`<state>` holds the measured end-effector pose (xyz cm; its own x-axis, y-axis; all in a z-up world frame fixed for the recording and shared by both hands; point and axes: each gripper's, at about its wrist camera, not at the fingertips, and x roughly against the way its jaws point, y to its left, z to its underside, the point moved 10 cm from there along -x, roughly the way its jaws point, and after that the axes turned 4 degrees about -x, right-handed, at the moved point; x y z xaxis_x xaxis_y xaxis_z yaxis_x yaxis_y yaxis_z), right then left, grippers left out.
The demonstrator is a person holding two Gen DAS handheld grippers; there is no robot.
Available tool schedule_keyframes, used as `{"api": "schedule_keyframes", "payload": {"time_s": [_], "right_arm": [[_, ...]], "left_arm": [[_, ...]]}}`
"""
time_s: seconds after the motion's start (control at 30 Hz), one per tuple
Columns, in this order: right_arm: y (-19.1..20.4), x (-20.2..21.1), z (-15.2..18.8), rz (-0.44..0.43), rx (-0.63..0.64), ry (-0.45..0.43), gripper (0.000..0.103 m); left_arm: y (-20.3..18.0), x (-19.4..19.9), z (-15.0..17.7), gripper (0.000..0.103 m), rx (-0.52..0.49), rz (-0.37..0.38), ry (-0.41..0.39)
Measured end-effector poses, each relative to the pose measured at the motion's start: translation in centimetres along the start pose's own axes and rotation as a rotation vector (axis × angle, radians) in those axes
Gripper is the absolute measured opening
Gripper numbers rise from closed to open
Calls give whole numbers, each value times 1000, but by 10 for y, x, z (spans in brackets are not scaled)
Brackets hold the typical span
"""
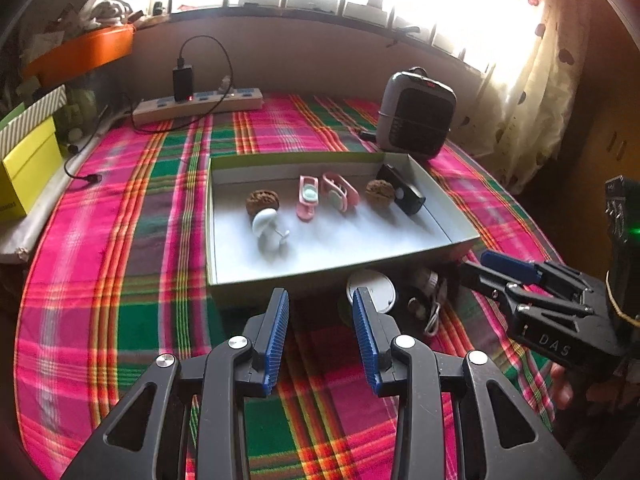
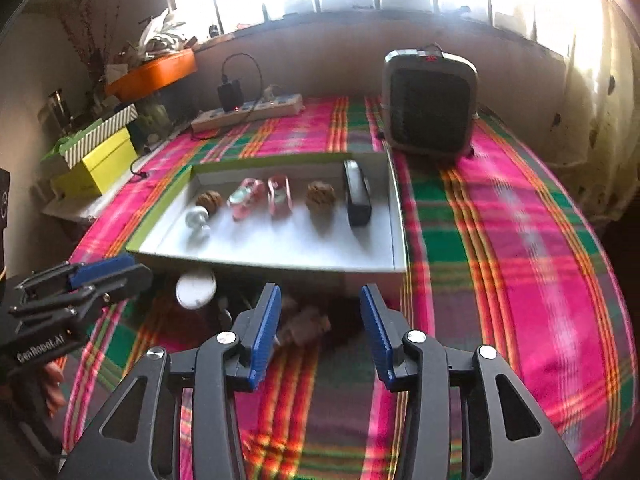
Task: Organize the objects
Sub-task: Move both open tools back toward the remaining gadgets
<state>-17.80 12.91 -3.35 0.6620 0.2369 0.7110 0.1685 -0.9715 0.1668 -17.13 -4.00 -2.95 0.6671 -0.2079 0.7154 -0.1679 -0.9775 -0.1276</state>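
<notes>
A shallow box [image 1: 340, 270] with a white floor sits on the plaid cloth. In it lie two walnuts [image 1: 262, 201] [image 1: 379, 191], a white mushroom-shaped item [image 1: 266, 227], two pink clips [image 1: 308, 197] [image 1: 341, 191] and a black device [image 1: 402, 194]. In front of the box lie a round white disc [image 1: 378, 284], a small item with a white cable [image 1: 430, 300] and a brownish object [image 2: 304, 326]. My left gripper [image 1: 321, 300] is open and empty, just short of the disc. My right gripper [image 2: 320, 300] is open and empty over the brownish object.
A grey heater [image 1: 416, 114] stands behind the box at the right. A power strip [image 1: 198, 104] with a black charger lies at the back. Yellow boxes [image 1: 28, 164] stand at the left edge. An orange tray [image 1: 80, 56] sits on the sill.
</notes>
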Motion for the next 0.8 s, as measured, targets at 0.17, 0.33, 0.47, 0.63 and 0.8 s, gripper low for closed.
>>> {"api": "schedule_keyframes", "payload": {"time_s": [0.17,0.33,0.47,0.63,0.8], "right_arm": [[-1,-9,15,-10,-25,44,43],[3,-14,19,-16,-27,57,44],[7,-19,22,-28,-32,68,44],[12,-22,22,-11,-13,82,46],[13,-25,25,-19,-24,94,46]], "left_arm": [[-3,-1,8,31,3,9,10],[-3,0,12,31,7,11,13],[-2,0,14,31,10,12,18],[-1,-1,15,31,15,19,20],[-1,-2,16,31,16,26,24]]}}
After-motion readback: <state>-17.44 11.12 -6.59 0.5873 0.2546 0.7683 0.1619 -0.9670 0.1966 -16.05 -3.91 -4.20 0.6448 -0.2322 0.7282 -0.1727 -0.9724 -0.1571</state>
